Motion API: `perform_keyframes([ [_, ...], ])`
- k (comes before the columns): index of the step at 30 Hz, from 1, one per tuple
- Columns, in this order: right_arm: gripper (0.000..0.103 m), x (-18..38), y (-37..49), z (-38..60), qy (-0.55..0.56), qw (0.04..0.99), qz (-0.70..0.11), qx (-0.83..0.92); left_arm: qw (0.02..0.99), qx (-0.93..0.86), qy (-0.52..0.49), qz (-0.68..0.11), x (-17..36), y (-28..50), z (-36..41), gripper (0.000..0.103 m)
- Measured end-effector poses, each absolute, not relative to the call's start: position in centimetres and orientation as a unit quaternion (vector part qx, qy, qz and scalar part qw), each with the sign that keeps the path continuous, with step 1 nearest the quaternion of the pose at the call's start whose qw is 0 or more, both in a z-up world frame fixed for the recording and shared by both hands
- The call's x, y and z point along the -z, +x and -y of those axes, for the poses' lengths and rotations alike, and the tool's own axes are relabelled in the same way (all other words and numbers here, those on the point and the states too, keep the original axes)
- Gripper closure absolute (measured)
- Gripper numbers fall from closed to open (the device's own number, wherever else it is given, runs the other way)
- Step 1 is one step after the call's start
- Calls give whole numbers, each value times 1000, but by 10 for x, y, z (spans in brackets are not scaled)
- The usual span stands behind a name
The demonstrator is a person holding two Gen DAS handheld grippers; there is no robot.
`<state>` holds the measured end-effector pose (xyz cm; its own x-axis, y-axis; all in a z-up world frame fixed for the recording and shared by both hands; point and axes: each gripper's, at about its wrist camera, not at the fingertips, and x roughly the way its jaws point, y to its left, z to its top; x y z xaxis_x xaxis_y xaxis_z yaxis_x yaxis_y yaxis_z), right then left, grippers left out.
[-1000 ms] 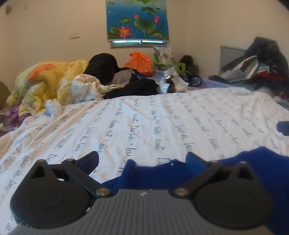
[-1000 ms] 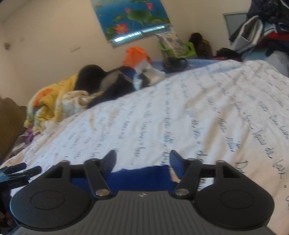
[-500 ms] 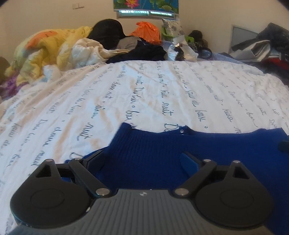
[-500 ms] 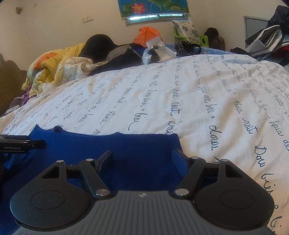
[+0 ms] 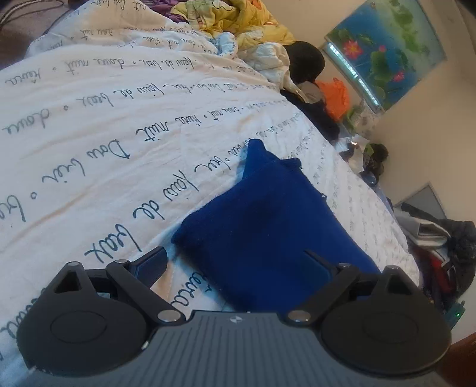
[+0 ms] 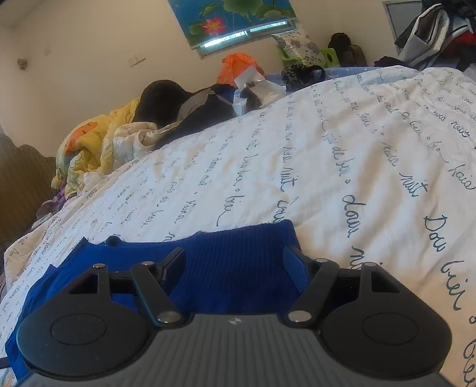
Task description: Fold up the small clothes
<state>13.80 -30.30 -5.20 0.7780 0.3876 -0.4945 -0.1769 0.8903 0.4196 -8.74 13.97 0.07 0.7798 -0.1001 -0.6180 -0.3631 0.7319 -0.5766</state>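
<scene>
A small dark blue knitted garment point(image 5: 267, 220) lies flat on the white bedsheet with script lettering point(image 5: 104, 125). In the left wrist view my left gripper point(image 5: 235, 262) is open and empty, just above the garment's near left edge; its right finger is over the cloth, its left finger over the sheet. In the right wrist view the same garment point(image 6: 226, 253) lies under my right gripper point(image 6: 235, 262), which is open and empty, both fingers over the knit near its right corner.
A yellow quilt point(image 6: 89, 146), black clothes point(image 6: 160, 98), an orange bag point(image 6: 238, 67) and other items are piled at the bed's far end. More clothes point(image 5: 440, 238) are heaped at the right. A lotus poster point(image 6: 232, 18) hangs on the wall.
Both grippers stayed open. The left gripper swung to the left and tilted, so the garment is now seen from its left side. The right gripper lowered slightly over the garment.
</scene>
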Motion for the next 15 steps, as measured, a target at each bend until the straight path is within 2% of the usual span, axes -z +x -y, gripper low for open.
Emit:
perform_keyframes([
  [4, 31, 52, 138, 303, 176, 926, -296, -151, 861, -71, -397, -311, 5, -75, -139, 9],
  [5, 31, 52, 138, 303, 175, 927, -296, -150, 861, -81, -398, -306, 5, -71, -138, 14],
  [6, 31, 52, 138, 304, 175, 927, -296, -150, 862, -94, -391, -307, 3, -65, -136, 30],
  [7, 31, 52, 137, 303, 174, 927, -296, -149, 863, -104, -382, -314, 3, -60, -134, 41],
  [8, 31, 52, 137, 304, 175, 927, -296, -150, 863, -118, -371, -321, 3, -56, -132, 61],
  [9, 31, 52, 137, 305, 176, 927, -296, -150, 865, -131, -359, -324, 3, -54, -130, 69],
  [13, 31, 52, 136, 306, 188, 924, -294, -154, 874, -142, -327, -329, 1, -56, -125, 72],
  [14, 31, 53, 136, 308, 192, 923, -294, -156, 877, -155, -308, -334, 1, -56, -123, 89],
  [15, 31, 53, 137, 309, 196, 922, -293, -157, 879, -164, -294, -338, 1, -54, -120, 90],
])
